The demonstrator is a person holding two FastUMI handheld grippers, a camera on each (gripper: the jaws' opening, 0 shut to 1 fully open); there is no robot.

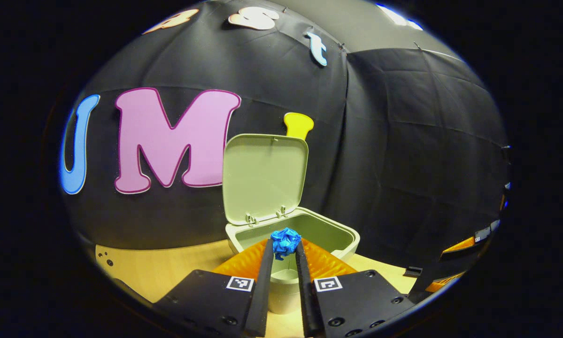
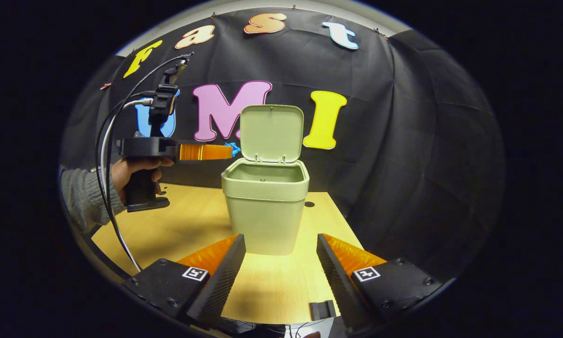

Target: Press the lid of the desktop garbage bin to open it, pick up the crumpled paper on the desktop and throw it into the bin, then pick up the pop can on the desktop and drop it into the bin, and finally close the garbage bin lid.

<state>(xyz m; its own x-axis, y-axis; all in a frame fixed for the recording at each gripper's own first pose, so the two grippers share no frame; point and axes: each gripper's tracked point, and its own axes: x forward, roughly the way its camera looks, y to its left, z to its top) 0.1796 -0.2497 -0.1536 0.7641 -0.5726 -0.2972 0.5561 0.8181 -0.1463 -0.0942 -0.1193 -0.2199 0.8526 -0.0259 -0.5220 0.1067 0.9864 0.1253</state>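
- In the right gripper view, at the far left, a hand [image 2: 138, 170] in a grey sleeve [image 2: 81, 199] holds the left gripper [image 2: 233, 150] level, above the wooden desktop [image 2: 187, 225].
- Its jaws pinch the blue crumpled paper [image 1: 285, 242], just beside the bin's rim, on its left.
- The green garbage bin [image 2: 266, 206] stands mid-desktop, lid [image 2: 271, 133] upright and open.
- The right gripper [image 2: 280, 256] hangs low before the bin, jaws wide, holding nothing.

Matt, smooth plastic on bin [image 2: 266, 213] and raised lid [image 2: 272, 133]; crinkled paper [image 1: 285, 242] in left tongs [image 1: 285, 251]; pale wood-look tabletop [image 2: 192, 225], slight sheen; knitted cloth sleeve [image 2: 81, 199].
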